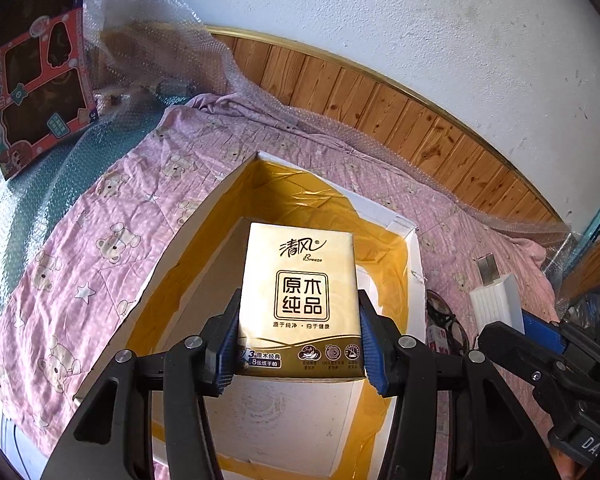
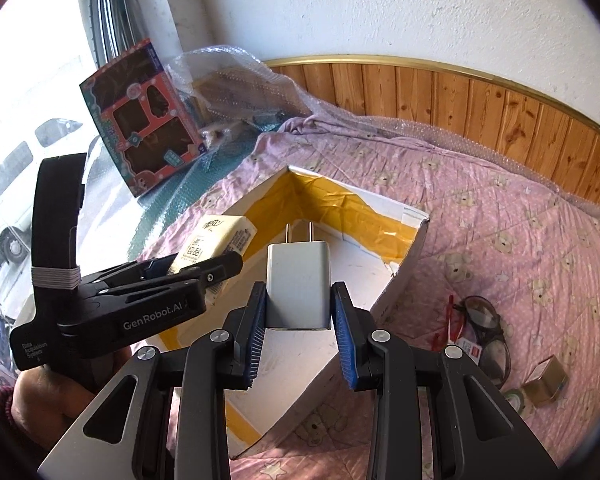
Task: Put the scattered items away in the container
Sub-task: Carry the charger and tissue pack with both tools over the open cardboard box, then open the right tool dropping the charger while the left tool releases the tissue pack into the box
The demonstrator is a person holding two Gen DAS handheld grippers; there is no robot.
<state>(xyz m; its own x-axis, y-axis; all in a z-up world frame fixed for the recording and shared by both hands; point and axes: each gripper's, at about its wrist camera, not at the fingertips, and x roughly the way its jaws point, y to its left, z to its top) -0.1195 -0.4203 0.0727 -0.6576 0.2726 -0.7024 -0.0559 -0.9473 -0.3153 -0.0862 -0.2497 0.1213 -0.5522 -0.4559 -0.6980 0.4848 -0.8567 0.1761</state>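
Both tongs are closed on something. Left tongs [image 1: 300, 336] grip a tissue pack [image 1: 300, 300] by its two sides between the blue pads [image 1: 370, 344], and the pack hangs over the open box [image 1: 188, 240] with yellow tape inside. Right tongs [image 2: 300, 332] pinch a white charger [image 2: 298, 284] by its sides, with the two metal prongs pointing away from the tongs, also above the box [image 2: 400, 284]. In the right view, the left tongs [image 2: 192, 268] with the pack [image 2: 220, 236] are to the left of the charger, near it but apart. To the right of the right tongs, glasses [image 2: 484, 328] with a red tag lie on the pink bear blanket [image 2: 520, 240]; a small brown cube [image 2: 548, 380] lies nearer, also on the right. Far ahead on the left, a toy package [image 2: 144, 116] leans beside bubble wrap [image 2: 240, 80].
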